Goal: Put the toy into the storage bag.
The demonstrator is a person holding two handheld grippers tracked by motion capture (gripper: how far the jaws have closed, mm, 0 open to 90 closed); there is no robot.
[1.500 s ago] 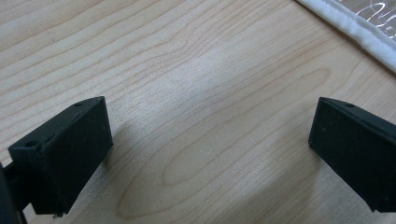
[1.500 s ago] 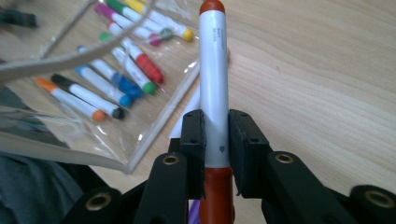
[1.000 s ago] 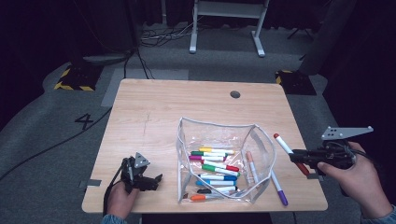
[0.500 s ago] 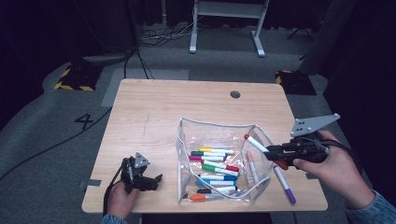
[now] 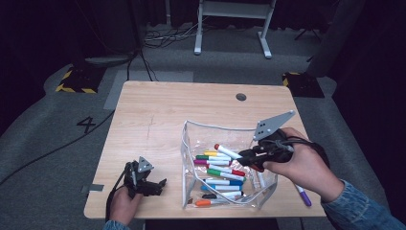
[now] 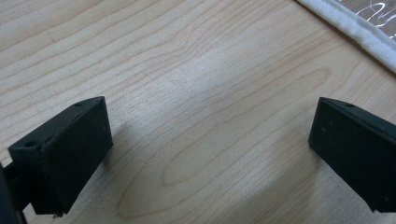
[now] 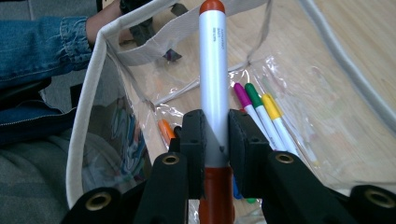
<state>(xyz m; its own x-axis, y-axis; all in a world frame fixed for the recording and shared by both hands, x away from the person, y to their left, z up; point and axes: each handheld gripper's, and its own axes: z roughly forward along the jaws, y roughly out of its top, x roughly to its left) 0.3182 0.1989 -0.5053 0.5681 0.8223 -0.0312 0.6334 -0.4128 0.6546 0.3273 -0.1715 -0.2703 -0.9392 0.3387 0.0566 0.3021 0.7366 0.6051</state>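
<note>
The right gripper (image 7: pixel 215 140) is clamped on a red-capped marker (image 7: pixel 214 70), held over the clear pouch (image 5: pixel 191 143), its long axis pointing across the opening. The left gripper (image 6: pixel 210 140), jaws apart and empty, rests on the table (image 5: pixel 158 110) beside the pouch, farther from the marker.

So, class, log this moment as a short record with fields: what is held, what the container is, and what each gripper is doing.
Held item: red-capped marker
Holder: right gripper, fingers clamped on its barrel
Position: over the clear pouch
Pouch contents: coloured markers
Outside pouch: purple marker on the table
Left gripper: open, resting on the table
</note>
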